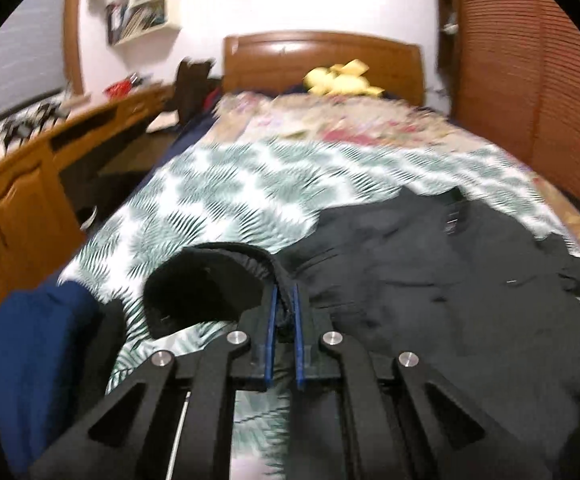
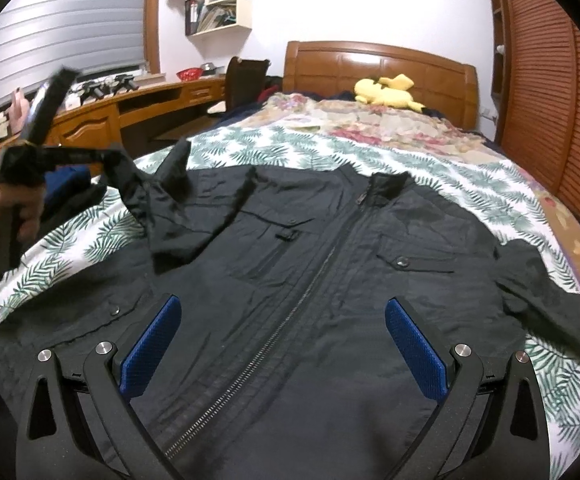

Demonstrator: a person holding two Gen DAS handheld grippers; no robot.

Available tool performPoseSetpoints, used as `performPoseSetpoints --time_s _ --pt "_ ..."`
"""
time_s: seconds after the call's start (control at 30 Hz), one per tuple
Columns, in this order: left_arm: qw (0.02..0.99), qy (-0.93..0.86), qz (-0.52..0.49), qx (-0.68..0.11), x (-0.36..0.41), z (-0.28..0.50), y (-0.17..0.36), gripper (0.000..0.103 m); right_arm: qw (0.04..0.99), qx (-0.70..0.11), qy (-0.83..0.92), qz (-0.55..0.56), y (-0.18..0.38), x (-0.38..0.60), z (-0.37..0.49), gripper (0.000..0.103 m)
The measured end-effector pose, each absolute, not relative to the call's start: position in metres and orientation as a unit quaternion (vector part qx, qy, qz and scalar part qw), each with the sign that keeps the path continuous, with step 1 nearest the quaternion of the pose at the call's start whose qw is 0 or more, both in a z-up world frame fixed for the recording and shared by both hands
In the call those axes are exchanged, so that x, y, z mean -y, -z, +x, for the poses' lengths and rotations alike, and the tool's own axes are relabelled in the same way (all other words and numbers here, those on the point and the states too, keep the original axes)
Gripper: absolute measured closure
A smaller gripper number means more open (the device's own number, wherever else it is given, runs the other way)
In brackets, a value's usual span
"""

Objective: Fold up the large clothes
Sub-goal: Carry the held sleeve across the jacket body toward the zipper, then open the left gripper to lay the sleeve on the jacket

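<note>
Garment: black jacket [image 2: 298, 280] lies front-up on the leaf-print bedspread [image 2: 290, 148], zipped, directly beneath and ahead of the right gripper [image 2: 281, 336].
Left gripper [image 1: 283, 304]: jaws together, clamped on the cuff end of the sleeve [image 2: 161, 208]; the cuff [image 1: 205, 284] bulges just left of the pads.
Right gripper: jaws wide apart, nothing between them, hovering over the hem either side of the zipper [image 2: 290, 312].
Handling, judged: thin, soft, light cloth; it drapes and creases freely and may slide on itself.
Grip points, judged: cuffs, hem corners and shoulder seams, where doubled fabric gives the pads purchase; the zipper is stiff and best avoided.
</note>
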State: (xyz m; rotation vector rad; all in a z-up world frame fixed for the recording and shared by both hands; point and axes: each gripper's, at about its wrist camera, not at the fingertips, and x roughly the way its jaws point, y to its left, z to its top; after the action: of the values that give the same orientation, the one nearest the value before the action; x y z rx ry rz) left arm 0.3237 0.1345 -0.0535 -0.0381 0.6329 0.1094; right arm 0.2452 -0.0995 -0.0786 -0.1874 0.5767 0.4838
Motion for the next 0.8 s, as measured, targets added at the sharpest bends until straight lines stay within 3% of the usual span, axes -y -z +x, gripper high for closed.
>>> performPoseSetpoints --time_s 0.37,0.8 --pt "0.964 0.044 0.027 -0.260 -0.030 0.268 -0.014 0.100 0.942 -0.252 -0.208 -0.082 0.048 0.143 0.219 0.000" --pt "0.956 0.075 0.031 -0.283 0.000 0.218 0.021 0.098 0.936 -0.283 -0.180 -0.109 0.068 0.153 0.218 0.000"
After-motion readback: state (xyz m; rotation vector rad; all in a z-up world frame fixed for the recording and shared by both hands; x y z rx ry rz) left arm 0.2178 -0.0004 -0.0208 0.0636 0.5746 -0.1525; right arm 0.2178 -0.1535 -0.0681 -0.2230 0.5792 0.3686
